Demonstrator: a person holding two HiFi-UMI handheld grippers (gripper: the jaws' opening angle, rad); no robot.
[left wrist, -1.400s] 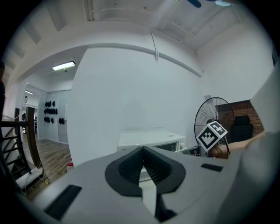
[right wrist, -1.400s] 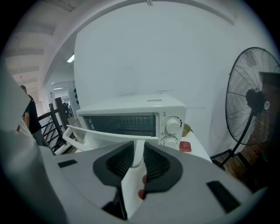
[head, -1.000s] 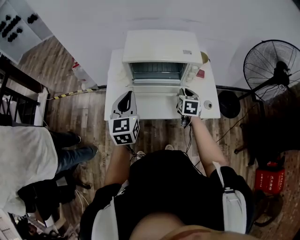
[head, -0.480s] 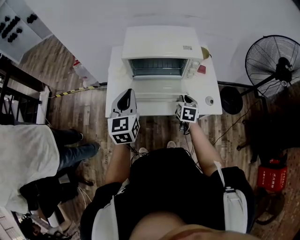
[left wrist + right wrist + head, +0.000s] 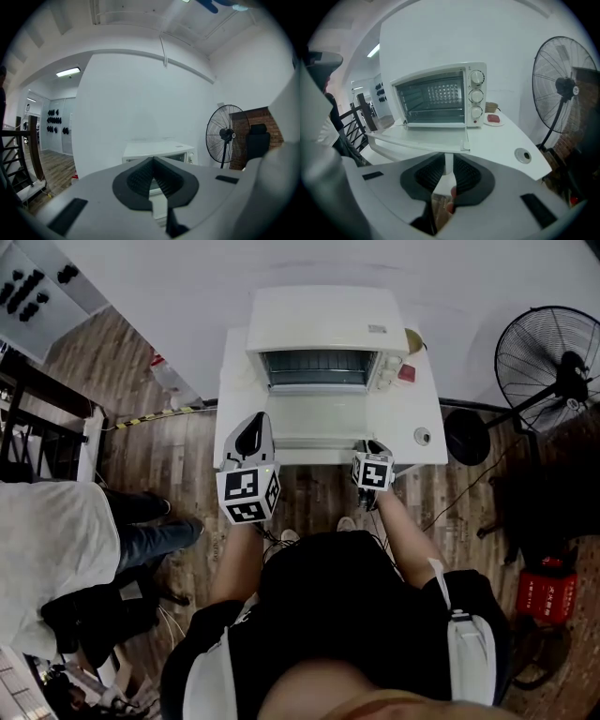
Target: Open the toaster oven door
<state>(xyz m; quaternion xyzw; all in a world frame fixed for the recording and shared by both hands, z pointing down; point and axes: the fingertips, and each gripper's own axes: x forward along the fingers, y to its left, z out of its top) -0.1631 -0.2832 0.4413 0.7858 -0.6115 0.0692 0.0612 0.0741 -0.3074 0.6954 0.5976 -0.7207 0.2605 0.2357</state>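
Observation:
The white toaster oven (image 5: 323, 320) stands at the back of a white table (image 5: 417, 409). Its glass door (image 5: 319, 418) lies folded down flat toward me, and the wire rack inside shows in the right gripper view (image 5: 436, 98). My right gripper (image 5: 371, 446) sits at the door's front right corner. Its jaws stand narrowly apart with a white strip of the door's handle edge (image 5: 447, 164) between the pads. My left gripper (image 5: 249, 432) hovers at the table's front left, touching nothing, pads together (image 5: 153, 161).
A standing fan (image 5: 548, 357) is at the right. A small plate with something red (image 5: 493, 119) sits beside the oven, and a cable hole (image 5: 523, 155) is in the table's right part. A person (image 5: 56, 540) stands at the left. A red box (image 5: 542, 596) lies on the floor.
The door has swung from partly open down to flat. My right gripper came back toward the table's front edge with it. The left gripper hardly moved.

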